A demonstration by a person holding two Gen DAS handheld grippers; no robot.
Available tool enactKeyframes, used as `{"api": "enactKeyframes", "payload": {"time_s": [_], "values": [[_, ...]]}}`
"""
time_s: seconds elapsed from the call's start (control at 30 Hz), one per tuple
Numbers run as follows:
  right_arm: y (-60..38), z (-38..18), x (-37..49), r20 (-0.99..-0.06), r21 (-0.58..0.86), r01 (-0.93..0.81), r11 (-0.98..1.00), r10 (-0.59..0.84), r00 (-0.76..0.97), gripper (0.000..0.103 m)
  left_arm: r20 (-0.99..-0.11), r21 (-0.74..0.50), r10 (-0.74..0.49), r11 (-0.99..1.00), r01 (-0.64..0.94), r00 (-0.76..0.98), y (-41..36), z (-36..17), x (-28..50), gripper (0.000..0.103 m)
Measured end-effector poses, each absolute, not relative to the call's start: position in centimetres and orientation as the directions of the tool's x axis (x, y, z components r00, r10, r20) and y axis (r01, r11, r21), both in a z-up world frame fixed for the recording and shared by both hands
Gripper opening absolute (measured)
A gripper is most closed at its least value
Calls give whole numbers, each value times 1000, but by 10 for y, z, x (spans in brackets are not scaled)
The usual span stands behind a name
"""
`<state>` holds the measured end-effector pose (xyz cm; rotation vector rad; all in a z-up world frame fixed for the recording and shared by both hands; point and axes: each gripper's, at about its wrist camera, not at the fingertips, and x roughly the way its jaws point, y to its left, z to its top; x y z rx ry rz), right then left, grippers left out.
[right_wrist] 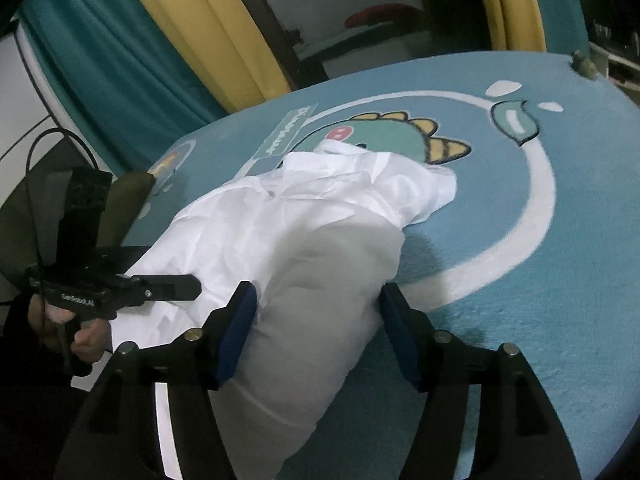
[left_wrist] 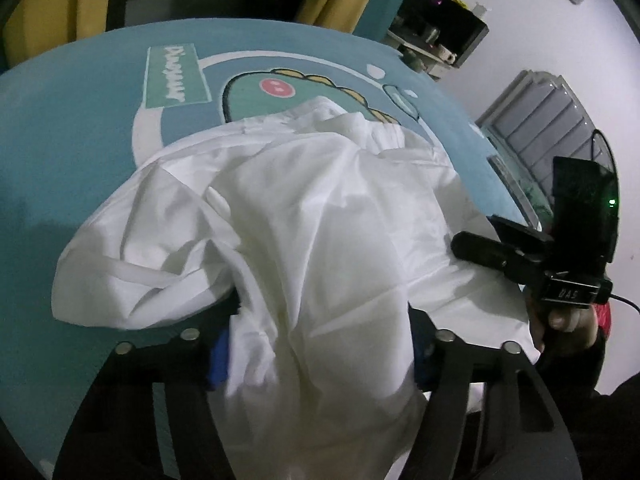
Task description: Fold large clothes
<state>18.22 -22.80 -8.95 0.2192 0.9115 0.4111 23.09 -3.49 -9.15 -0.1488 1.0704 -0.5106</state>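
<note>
A crumpled white garment (left_wrist: 304, 208) lies heaped on a blue rug (left_wrist: 80, 140) printed with a dinosaur. In the left wrist view a thick fold of it fills the gap of my left gripper (left_wrist: 320, 320) and drapes over both blue pads (left_wrist: 218, 360), so the gripper is shut on the cloth. The right wrist view shows a shadowed bundle of the garment (right_wrist: 320, 280) between the jaws of my right gripper (right_wrist: 318, 292). It rests against the left pad (right_wrist: 236, 328), while bare rug shows beside the right pad, so that gripper is open.
Each gripper appears in the other's view: the right gripper (left_wrist: 484, 240) at the cloth's right edge, the left gripper (right_wrist: 172, 280) at its left edge, each held by a hand (left_wrist: 560, 320). Yellow and teal curtains (right_wrist: 192, 40) hang behind. A cluttered shelf (left_wrist: 440, 36) stands far right.
</note>
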Motion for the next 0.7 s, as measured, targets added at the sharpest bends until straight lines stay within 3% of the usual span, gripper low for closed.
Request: {"api": "enactKeyframes", "payload": {"time_s": [0.1,0.23,0.27,0.3,0.4,0.53,0.63,0.7], "values": [[-221,-95,187,-686,401,-272,875,484,543,84,-793,-359,-473,872,333,384,-33,-92,229,63],[-204,-96,189,-692,360,-293,886,464,553,83,-786,-330,-459,878,346,415,-37,-92,225,57],[-199,-97,191,-693,358,-296,886,464,552,81,-784,-318,-452,882,349,426,-39,-92,224,54],[-196,-97,192,-693,349,-297,889,458,557,62,-780,-317,-453,881,351,432,-39,-93,223,48],[-200,-101,193,-682,379,-270,885,465,565,47,-766,-333,-472,872,357,437,-36,-93,220,40],[-195,-100,189,-687,360,-266,894,447,573,42,-751,-322,-466,877,356,468,-39,-93,212,33],[-194,-99,188,-694,363,-258,895,445,566,42,-762,-312,-453,883,350,463,-41,-91,209,35],[-196,-98,188,-712,356,-254,899,437,549,47,-770,-325,-461,878,351,441,-39,-91,210,38]]}}
